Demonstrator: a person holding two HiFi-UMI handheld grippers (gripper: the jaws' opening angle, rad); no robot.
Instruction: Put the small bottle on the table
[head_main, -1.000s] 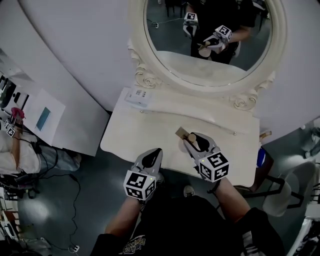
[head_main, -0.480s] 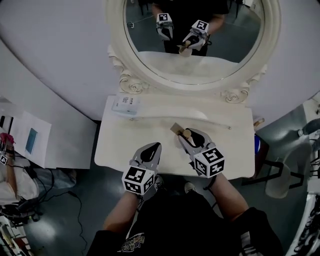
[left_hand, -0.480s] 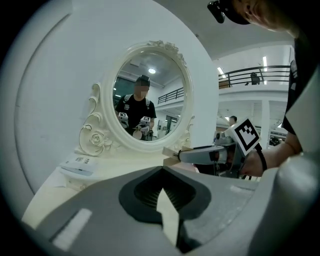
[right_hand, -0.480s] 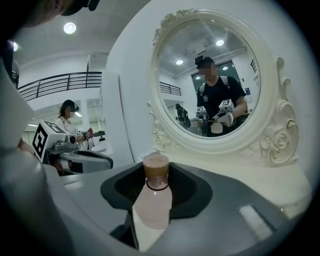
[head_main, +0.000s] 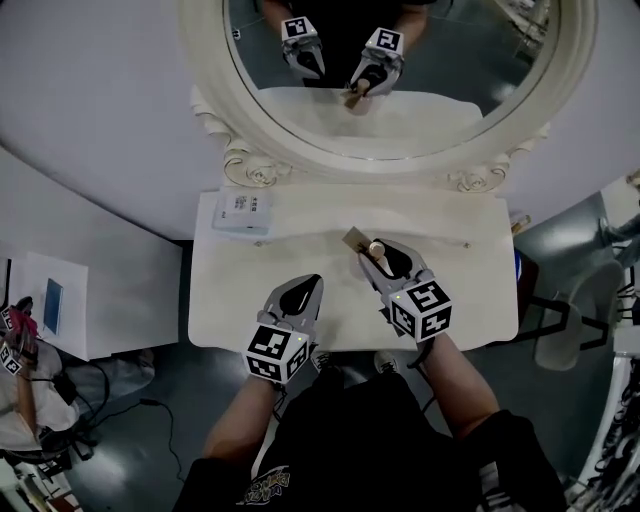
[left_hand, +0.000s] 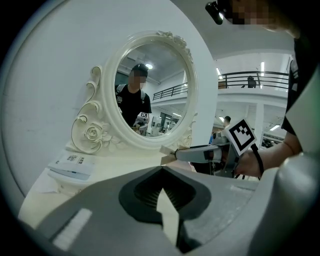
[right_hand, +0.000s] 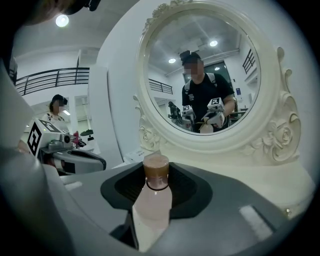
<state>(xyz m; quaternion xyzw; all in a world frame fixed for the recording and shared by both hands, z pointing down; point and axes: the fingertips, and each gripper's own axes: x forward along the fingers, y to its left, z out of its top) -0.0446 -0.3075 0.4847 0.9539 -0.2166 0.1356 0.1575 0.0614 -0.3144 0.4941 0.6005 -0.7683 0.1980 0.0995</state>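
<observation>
Right gripper (head_main: 380, 258), small bottle (right_hand: 156, 197), mirror (head_main: 400, 90) ahead

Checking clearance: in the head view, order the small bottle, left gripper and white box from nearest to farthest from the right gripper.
1. small bottle: in the right gripper's jaws.
2. left gripper: leftward, at the table's front.
3. white box: table's back-left corner.

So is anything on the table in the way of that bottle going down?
Nothing visible is. The right gripper holds the bottle over bare table; a white pack lies away at the back left corner.
</observation>
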